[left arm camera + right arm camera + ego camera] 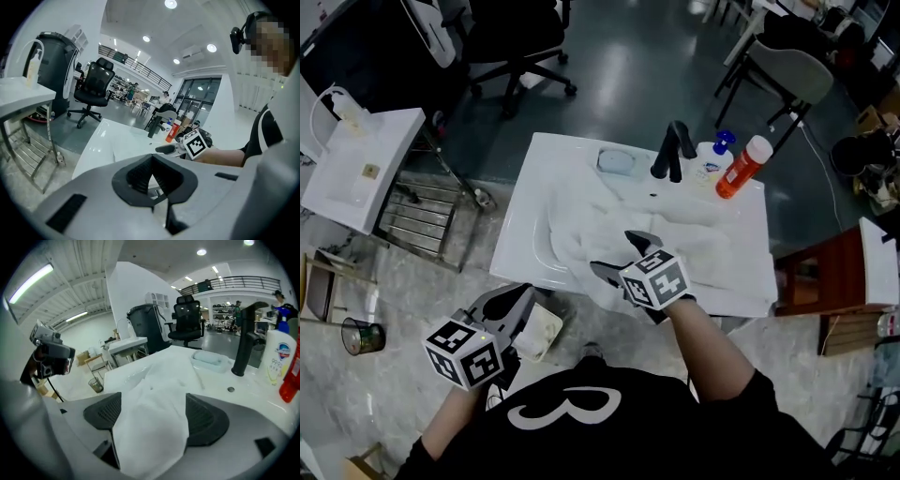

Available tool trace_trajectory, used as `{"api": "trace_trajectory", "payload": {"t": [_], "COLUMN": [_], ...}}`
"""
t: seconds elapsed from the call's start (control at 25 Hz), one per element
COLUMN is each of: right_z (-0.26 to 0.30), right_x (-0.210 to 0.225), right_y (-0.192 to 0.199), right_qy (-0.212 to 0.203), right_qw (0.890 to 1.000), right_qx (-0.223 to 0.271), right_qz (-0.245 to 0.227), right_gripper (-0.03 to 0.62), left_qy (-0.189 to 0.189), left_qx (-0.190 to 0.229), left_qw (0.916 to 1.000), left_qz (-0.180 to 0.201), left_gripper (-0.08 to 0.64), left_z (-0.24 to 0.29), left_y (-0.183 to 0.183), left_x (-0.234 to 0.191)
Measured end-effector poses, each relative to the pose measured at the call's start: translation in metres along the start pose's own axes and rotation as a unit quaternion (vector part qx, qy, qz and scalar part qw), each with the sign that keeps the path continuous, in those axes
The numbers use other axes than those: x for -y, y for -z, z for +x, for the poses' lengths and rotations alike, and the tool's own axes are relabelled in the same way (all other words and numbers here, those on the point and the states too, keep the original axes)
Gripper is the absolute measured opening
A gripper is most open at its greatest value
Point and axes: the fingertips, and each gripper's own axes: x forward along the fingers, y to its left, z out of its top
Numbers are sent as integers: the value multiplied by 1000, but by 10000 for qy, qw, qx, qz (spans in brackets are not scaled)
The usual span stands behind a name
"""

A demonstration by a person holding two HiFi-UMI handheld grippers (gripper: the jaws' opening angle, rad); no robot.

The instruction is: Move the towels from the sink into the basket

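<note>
Right hand-held gripper gapes wide at the sink's front edge, with a white towel between its jaws. Left hand-held gripper is closed and empty, clear of the corner.

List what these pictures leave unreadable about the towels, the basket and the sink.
Basket: no view shows one plainly; the person's shirt blocks the nearest floor in the head view.
Towels: count unclear, head view; white folds merge with the white sink, and the right tool covers part.
Its bowl: towels cover it, head view.
White bottle label: too small, head view.

Bright ceiling lights, fisheye-warped edges
</note>
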Motion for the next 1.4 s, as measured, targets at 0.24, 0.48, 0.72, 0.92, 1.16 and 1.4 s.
{"api": "trace_trajectory", "payload": {"t": [0.24, 0.48, 0.72, 0.92, 1.16, 1.4], "right_z": [36, 63, 90, 107, 114, 108], "right_x": [20, 44, 54, 58, 59, 64], "right_y": [17, 35, 52, 59, 63, 59], "right_qy": [-168, -497, -488, -624, -614, -676], "right_qw": [9971, 9923, 9805, 9758, 9710, 9704], "right_qx": [-520, -1116, -1787, -1963, -2129, -2188], "right_qz": [-524, -214, -656, -729, -898, -762], "right_gripper": [426, 426, 426, 426, 389, 174], "left_qy": [-241, -422, -427, -506, -564, -594], "left_qx": [207, 333, 375, 324, 331, 280], "left_qw": [9995, 9984, 9983, 9978, 9971, 9969], "left_qz": [-37, -150, -159, -296, -388, -441], "left_gripper": [6, 5, 5, 5, 5, 5], "left_z": [11, 17, 25, 27, 28, 25], "left_y": [-11, -16, -11, 2, 7, 10], "left_x": [-6, -27, -31, -42, -47, -50]}}
